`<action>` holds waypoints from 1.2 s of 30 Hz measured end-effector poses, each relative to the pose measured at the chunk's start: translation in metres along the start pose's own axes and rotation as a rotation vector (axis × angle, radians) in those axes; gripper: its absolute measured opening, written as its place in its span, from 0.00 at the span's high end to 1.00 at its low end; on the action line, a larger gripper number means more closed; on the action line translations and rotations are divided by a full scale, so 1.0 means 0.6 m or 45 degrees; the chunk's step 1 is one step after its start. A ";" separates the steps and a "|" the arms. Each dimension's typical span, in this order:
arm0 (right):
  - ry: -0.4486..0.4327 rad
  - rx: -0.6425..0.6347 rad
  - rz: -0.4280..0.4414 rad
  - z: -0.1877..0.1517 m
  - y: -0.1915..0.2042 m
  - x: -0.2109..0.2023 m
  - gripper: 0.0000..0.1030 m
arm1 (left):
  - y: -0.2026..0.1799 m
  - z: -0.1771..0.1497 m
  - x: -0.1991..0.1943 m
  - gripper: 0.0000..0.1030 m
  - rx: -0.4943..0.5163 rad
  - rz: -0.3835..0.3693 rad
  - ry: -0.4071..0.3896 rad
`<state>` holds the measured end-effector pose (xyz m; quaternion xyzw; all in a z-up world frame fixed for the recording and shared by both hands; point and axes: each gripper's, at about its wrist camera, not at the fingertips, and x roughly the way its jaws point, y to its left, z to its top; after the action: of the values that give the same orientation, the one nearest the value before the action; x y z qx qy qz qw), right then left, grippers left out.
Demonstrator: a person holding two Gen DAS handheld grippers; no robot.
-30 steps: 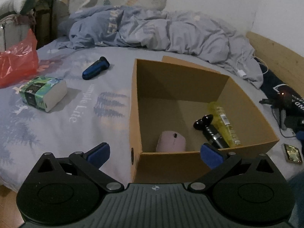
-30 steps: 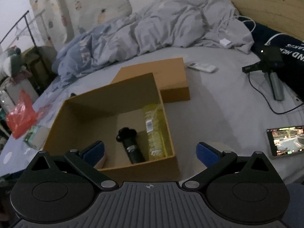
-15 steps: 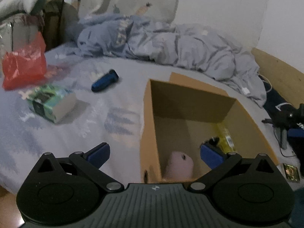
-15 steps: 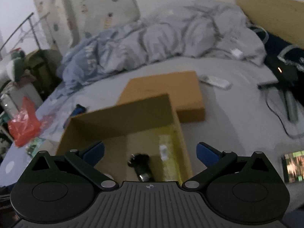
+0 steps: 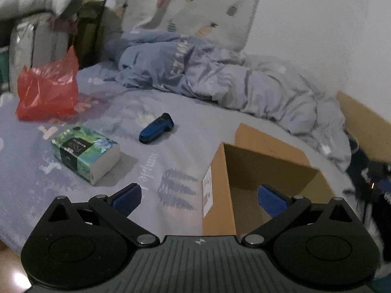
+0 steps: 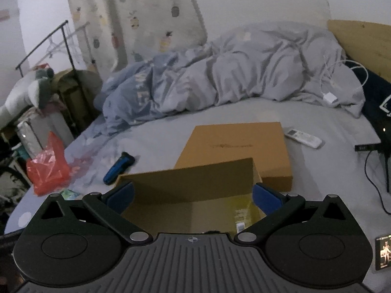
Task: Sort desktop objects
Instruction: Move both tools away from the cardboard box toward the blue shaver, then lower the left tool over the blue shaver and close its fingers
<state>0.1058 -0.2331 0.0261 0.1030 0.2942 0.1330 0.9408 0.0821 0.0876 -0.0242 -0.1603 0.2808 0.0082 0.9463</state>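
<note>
The open cardboard box sits on the bed sheet, a white label on its outer side too blurred to read; in the right wrist view a yellow bottle lies inside, partly hidden behind the gripper body. The box lid lies flat just behind it, with faint unreadable print. Left of the box lie a blue device and a green tissue pack, well apart from it; the sheet's printed script is hard to make out. Left gripper and right gripper both hang with fingers spread, empty. Beyond: a red plastic bag, a crumpled duvet, a white remote, and a lit phone cut off at the edge.
</note>
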 end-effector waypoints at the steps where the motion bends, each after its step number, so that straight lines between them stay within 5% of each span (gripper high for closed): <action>1: -0.001 0.001 0.004 0.005 0.002 0.001 0.00 | 0.000 0.005 0.002 0.00 0.010 0.002 -0.005; 16: -0.077 -0.115 0.130 0.099 0.085 0.028 0.00 | 0.007 0.122 0.030 0.00 0.155 0.078 -0.154; 36: -0.047 -0.115 0.237 0.176 0.148 0.189 0.00 | 0.036 0.208 0.185 0.00 0.209 0.133 -0.084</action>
<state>0.2402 -0.1263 0.0754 0.0899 0.2597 0.2309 0.9334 0.2391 0.1383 0.0088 -0.0668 0.2572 0.0397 0.9632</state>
